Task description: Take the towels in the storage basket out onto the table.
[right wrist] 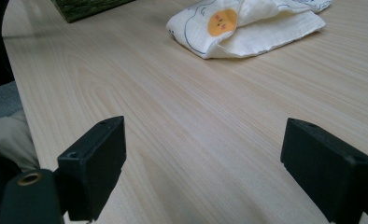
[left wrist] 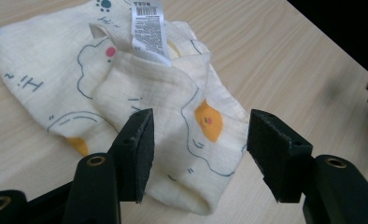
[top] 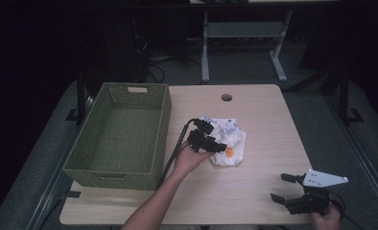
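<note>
Cream muslin, printed with blue cloud outlines and orange blobs, makes up the folded cloth lying near the middle of the table; it is bunched in loose folds rather than flat, with a white care label sticking up from its far layers; one rounded fold with an orange patch faces the near edge of the table.

Just at the cloth's left edge, in the high view, sits the left gripper, held in the person's left hand, whose forearm comes in from the bottom; in the left gripper view its two black jaws stand apart above the near fold, the cloth showing between them, and neither pad presses on the fabric; the grip is released.

Well apart from the cloth, at the table's near right corner, the right gripper rests low in the right hand, a grey three-cornered plate on top of it; its jaws are spread wide over bare wood, with nothing between them.

Left of the cloth stands a green woven basket, its long side near the left hand; a round hole marks the table's far side.
</note>
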### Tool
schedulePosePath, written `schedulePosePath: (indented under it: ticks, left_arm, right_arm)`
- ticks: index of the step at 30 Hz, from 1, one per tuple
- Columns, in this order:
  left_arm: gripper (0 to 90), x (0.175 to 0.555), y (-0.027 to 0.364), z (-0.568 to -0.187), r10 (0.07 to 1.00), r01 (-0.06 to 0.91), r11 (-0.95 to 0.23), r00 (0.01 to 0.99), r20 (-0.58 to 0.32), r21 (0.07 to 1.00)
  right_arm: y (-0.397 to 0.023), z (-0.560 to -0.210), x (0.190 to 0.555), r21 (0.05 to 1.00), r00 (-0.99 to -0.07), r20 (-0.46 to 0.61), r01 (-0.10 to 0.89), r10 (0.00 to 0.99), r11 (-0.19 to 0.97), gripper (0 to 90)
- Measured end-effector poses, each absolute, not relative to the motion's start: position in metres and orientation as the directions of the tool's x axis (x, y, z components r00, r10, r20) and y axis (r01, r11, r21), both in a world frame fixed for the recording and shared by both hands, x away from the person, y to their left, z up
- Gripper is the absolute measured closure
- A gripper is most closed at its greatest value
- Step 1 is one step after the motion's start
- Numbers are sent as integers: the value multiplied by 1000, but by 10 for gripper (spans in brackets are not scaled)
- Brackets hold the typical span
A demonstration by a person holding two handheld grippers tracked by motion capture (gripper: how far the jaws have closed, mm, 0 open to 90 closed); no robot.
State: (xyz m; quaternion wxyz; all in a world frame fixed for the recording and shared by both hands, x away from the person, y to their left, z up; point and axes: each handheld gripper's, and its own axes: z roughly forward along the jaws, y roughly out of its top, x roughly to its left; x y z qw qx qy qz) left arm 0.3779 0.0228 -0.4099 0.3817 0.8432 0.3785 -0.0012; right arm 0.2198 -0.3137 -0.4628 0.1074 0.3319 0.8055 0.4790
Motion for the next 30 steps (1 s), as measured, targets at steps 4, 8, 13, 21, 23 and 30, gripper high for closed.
schedulePosePath:
  ticks: [4, 8, 13, 21, 23, 30]
  left_arm:
    - [402, 373, 26, -411, 637, 635, -422, 716, -287, 647]
    - [388, 368, 29, -412, 638, 634, -417, 714, -287, 651]
    - [378, 357, 34, -412, 640, 631, -398, 711, -291, 666]
    - [358, 339, 48, -416, 636, 623, -382, 713, -294, 683]
    - [355, 334, 50, -417, 639, 617, -384, 715, -284, 687]
    - [341, 318, 58, -421, 636, 609, -381, 719, -280, 695]
  right_arm:
    - [-314, -463, 220, 843, -756, 145, 432, 638, 320, 138]
    - [-314, -463, 220, 843, -756, 146, 432, 638, 319, 138]
    - [-314, -463, 220, 844, -753, 150, 435, 641, 314, 138]
    - [-313, -463, 219, 841, -749, 149, 440, 645, 316, 138]
    - [-312, -463, 219, 840, -748, 149, 440, 646, 316, 138]
    - [-312, -464, 218, 839, -748, 150, 442, 646, 318, 138]
